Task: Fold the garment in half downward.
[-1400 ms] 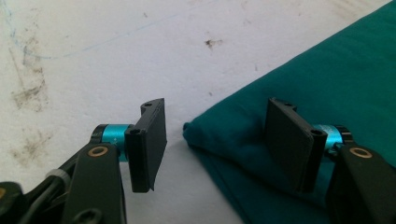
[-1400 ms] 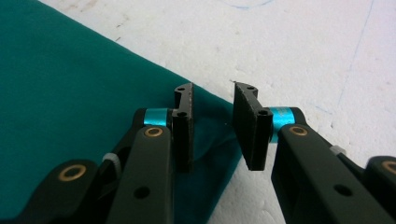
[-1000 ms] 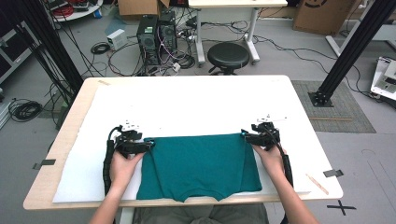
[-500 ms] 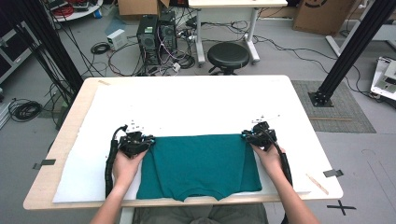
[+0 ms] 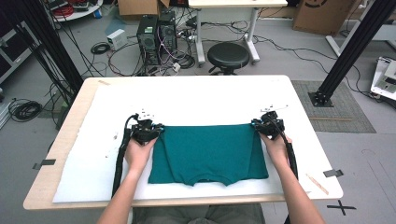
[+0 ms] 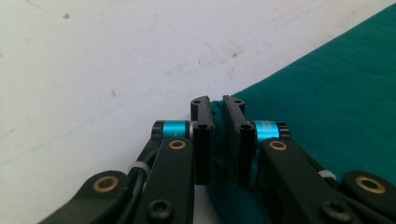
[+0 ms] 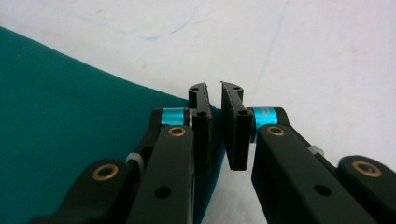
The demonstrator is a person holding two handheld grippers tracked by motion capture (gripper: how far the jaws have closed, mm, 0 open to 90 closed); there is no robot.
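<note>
Two claws: each has just been closing on a far corner of the garment.
Left claw (image 5: 158,131): clamped on the cloth's left corner.
Right claw (image 5: 256,124): pinching the right corner.
Teal shirt (image 5: 210,151): spread flat on the white-covered counter (image 5: 196,100), collar toward the person.

The left gripper (image 5: 158,130) and right gripper (image 5: 256,124) covered the green shirt's (image 5: 210,151) far corners; black stands and cardboard boxes ran off the frame's top edge.
</note>
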